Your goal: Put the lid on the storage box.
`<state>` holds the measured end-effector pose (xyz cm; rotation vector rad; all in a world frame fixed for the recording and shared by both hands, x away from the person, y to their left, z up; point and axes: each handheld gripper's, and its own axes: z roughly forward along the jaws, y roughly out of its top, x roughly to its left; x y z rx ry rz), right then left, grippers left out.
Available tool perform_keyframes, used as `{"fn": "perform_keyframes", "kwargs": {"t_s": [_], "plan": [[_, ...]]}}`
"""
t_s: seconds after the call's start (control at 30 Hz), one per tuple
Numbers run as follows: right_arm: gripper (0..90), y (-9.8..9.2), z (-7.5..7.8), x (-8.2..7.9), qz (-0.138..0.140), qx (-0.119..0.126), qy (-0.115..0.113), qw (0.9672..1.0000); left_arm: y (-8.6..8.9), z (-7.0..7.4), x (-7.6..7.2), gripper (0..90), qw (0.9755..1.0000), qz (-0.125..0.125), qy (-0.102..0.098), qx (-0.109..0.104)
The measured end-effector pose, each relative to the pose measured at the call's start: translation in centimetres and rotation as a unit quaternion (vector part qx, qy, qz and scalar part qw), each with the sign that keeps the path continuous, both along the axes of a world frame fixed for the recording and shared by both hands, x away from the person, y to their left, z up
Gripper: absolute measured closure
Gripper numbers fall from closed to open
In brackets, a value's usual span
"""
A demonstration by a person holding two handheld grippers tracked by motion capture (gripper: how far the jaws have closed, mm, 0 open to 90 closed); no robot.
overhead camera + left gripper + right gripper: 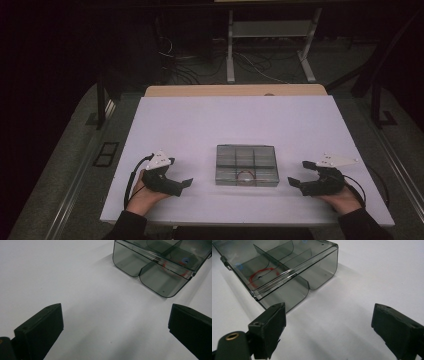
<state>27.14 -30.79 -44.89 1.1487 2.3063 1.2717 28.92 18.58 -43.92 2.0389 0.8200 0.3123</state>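
Note:
A smoky clear plastic box (246, 165) with several compartments lies near the front middle of the white table (200, 125). A thin red ring (245, 176) rests in its front middle compartment. My left gripper (181, 172) sits on the table to the box's left, jaws spread wide and pointing at it, nothing between them. My right gripper (298, 172) mirrors it on the box's right, also open and empty. In the left gripper view (115, 325) the box (160, 267) lies ahead, a gap away. The right gripper view (328, 325) shows the box (279, 265) and red ring (260, 275) ahead to the left.
A wooden tabletop edge (235, 90) shows behind the white board. On the dark floor beyond stand metal stand legs (230, 60) among loose cables (250, 65). Black frame posts (101, 100) flank the table on both sides.

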Motion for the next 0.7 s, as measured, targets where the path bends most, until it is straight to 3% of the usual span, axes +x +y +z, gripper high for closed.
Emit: {"fn": "perform_keyframes", "kwargs": {"t_s": [0.7], "plan": [[12.0, -0.04, -0.06, -0.04, -0.001, -0.004, -0.002, 1.0, -0.23, -0.1, 0.08, 0.0, 1.0, -0.007, 0.003, 0.005]]}}
